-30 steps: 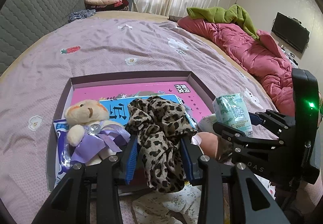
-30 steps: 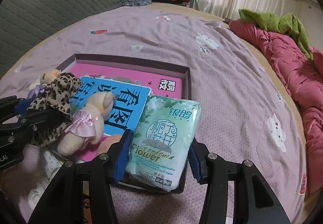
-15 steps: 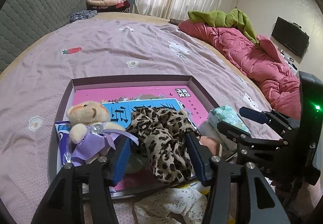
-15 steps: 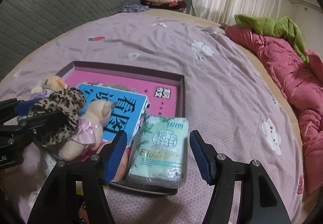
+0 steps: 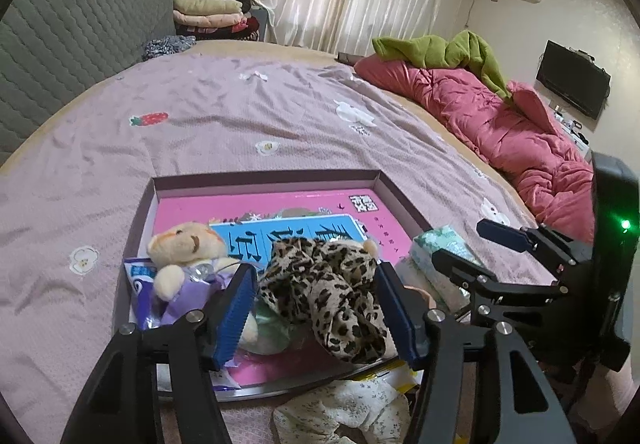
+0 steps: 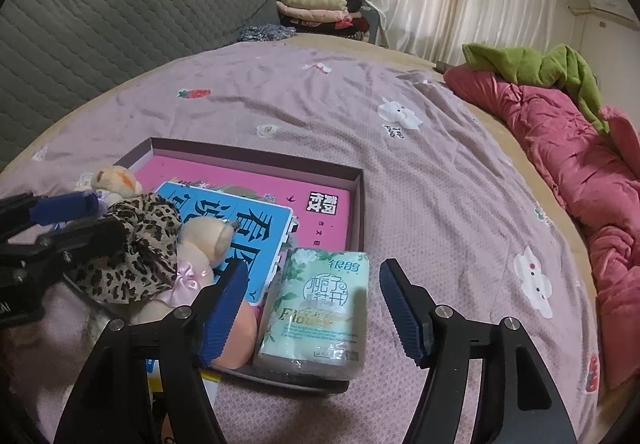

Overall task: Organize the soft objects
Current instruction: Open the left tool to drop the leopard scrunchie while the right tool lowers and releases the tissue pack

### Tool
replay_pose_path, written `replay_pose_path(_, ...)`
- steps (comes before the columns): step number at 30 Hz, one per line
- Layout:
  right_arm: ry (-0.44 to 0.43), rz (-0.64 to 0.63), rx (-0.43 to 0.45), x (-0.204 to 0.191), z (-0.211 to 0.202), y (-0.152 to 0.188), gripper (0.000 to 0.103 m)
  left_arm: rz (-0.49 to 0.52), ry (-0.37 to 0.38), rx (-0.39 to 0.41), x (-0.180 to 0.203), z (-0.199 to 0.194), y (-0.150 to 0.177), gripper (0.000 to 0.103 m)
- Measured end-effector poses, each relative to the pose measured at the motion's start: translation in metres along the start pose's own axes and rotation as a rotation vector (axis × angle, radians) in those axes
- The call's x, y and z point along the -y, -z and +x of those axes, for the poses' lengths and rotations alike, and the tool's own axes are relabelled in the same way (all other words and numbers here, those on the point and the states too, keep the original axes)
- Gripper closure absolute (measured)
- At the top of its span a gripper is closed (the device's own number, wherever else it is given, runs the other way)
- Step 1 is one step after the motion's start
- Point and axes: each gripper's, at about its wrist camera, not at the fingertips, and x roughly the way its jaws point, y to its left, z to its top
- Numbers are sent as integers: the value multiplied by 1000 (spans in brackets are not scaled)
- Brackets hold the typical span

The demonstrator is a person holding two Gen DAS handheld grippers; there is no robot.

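Observation:
A shallow dark tray [image 5: 264, 177] [image 6: 360, 199] lies on the mauve bedspread. My left gripper [image 5: 316, 314] is opening. A leopard-print scarf [image 5: 324, 292] [image 6: 140, 252] lies slumped between its blue pads in the tray, no longer pinched. A plush bear in a purple dress [image 5: 184, 256] sits just left of it. My right gripper [image 6: 312, 308] is also opening. A mint-green tissue pack [image 6: 320, 308] [image 5: 440, 252] rests between its pads on the tray's near right corner, with gaps on both sides. A second plush bear with a pink bow [image 6: 200, 244] lies beside the scarf.
A pink book [image 5: 280, 203] and a blue book [image 6: 256, 228] line the tray. A floral cloth [image 5: 360, 404] lies on the bed at the tray's near edge. A red quilt [image 5: 500, 127] under a green blanket [image 5: 448, 47] fills the right side. The grey headboard [image 6: 120, 11] stands at left.
Both grippers opened wide. The scarf came free of the left pads and slumped into the tray. The tissue pack came free of the right pads and settled on the tray corner.

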Motion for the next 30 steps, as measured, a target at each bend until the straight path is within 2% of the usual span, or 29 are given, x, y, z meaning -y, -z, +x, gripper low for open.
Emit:
replay_pose_path(6, 8, 4, 8, 2, -2, 0, 31, 3, 0, 30, -1, -11, -6, 42)
replay_pose_path(19, -10, 22, 58, 4, -13, -1, 30, 2, -12, 26, -4, -18, -7, 42)
replay_pose_path(30, -15, 36, 86, 0, -28, 9, 27, 12, -16, 18, -5, -27, 5, 42)
